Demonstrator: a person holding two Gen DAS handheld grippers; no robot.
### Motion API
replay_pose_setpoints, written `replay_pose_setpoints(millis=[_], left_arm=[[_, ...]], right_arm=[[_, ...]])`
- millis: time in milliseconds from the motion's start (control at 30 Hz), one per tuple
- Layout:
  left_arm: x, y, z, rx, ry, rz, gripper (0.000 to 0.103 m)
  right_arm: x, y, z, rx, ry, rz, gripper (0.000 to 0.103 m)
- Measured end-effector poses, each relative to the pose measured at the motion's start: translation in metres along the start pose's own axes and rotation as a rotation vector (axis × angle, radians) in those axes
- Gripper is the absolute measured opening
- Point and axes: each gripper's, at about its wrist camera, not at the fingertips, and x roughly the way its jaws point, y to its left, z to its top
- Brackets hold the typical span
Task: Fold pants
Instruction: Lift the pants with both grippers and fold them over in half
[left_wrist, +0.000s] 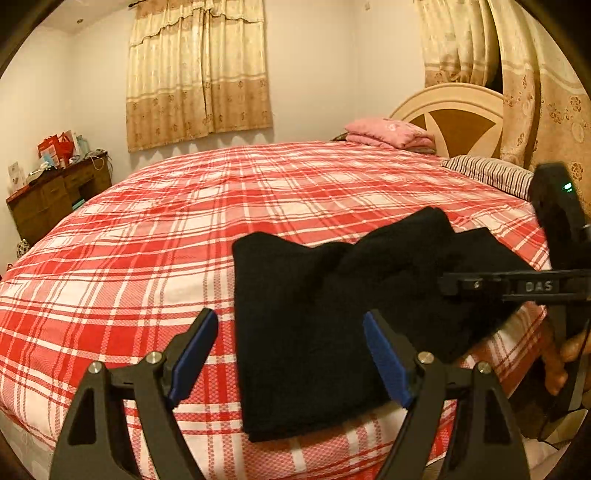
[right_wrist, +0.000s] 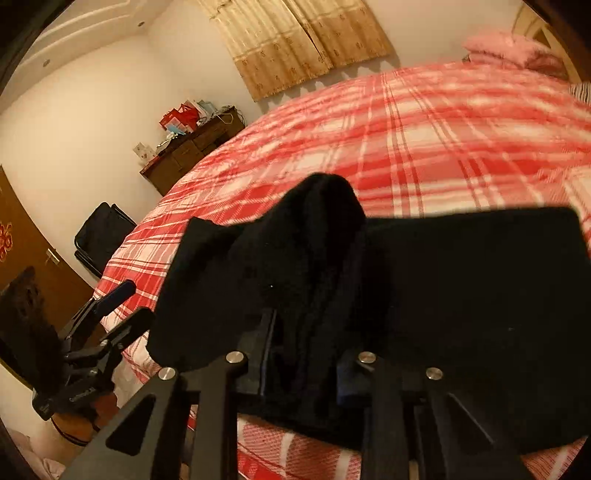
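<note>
The black pants (left_wrist: 332, 314) lie partly folded on the red plaid bed (left_wrist: 147, 240), near its front edge. My left gripper (left_wrist: 291, 354) is open, its blue pads either side of the pants' left edge, just above them. My right gripper (right_wrist: 306, 347) is shut on a bunched fold of the pants (right_wrist: 325, 229) and lifts it; its fingertips are buried in the cloth. In the left wrist view the right gripper (left_wrist: 454, 286) reaches in from the right over the pants. In the right wrist view the left gripper (right_wrist: 125, 302) shows at the lower left, open.
A pink folded blanket (left_wrist: 391, 134) and a striped pillow (left_wrist: 491, 173) lie by the headboard (left_wrist: 454, 110). A wooden dresser (left_wrist: 55, 199) with clutter stands past the bed's left side. A black chair (right_wrist: 103, 236) and a door (right_wrist: 22, 251) are at the left.
</note>
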Motion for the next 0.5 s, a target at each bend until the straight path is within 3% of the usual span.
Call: replay_pose_setpoints(millis=[233, 367, 500], left_arm=[[0.0, 0.02, 0.005, -0.057, -0.01, 0.009, 0.083], [0.002, 0.02, 0.007, -0.059, -0.013, 0.006, 0.083], [0.007, 0.012, 0.009, -0.049, -0.004, -0.003, 0.083]], right_arm=[[-0.054, 0.016, 0.019, -0.104, -0.094, 0.015, 0.024], [-0.092, -0.036, 0.022, -0.005, -0.117, -0.011, 0.024], [-0.099, -0.092, 0.001, 0.119, -0.079, -0.057, 0.024]])
